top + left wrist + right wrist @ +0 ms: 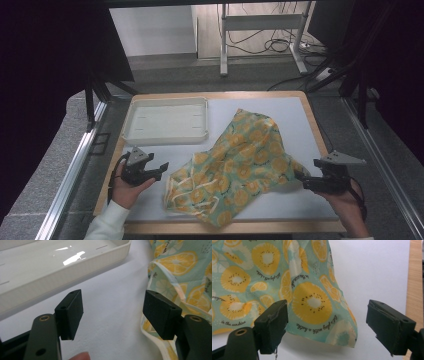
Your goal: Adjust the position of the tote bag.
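A wooden-edged table (311,117) under a white mat (280,107) stands on grey carpet, with a desk frame and loose cables behind it. The largest thing on the mat is one crumpled cloth (240,160), pale green with yellow fruit slices and cream ties, spread across the middle and near side. One shallow white tray (166,120) sits at the far left, apart from the cloth. Two hands come in from the near edge, each level and pointing inward toward the cloth. The left gripper (159,170) rests just left of the cloth's tied edge, jaws spread wide and holding nothing; in its own view the cloth's edge lies by one jaw. The right gripper (301,179) sits at the cloth's right corner, jaws spread, the corner lying between them unpinched.
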A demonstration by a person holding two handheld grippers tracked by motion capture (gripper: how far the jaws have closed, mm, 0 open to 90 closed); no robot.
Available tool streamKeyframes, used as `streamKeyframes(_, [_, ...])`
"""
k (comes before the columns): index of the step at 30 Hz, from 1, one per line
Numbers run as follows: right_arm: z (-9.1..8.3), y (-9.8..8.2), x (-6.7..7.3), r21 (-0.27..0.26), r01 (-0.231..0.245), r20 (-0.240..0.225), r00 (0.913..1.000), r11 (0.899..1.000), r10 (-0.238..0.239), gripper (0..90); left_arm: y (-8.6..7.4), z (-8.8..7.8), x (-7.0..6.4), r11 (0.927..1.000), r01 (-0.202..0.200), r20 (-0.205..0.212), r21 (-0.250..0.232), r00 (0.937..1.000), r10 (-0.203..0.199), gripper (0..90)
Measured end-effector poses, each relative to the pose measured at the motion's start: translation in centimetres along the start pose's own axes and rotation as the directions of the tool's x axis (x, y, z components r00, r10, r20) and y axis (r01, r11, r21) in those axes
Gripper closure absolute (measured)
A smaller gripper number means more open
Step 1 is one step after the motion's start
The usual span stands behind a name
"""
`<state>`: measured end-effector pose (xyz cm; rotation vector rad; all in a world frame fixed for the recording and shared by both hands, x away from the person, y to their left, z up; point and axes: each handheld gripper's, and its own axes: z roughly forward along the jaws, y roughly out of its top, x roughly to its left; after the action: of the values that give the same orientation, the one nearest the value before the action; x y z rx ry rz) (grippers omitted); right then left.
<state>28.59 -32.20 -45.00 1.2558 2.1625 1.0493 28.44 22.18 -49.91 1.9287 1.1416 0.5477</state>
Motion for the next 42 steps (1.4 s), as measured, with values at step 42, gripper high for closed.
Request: streamKeyframes(42, [-0.3, -0.2, 0.2, -0.008, -0.001, -0.012, 0.9999, 1.0, 0.0, 18.2, 7.6, 3.7, -3.6, 0.9962, -0.082, 0.145, 0.03, 0.9865, 0.076, 38.2])
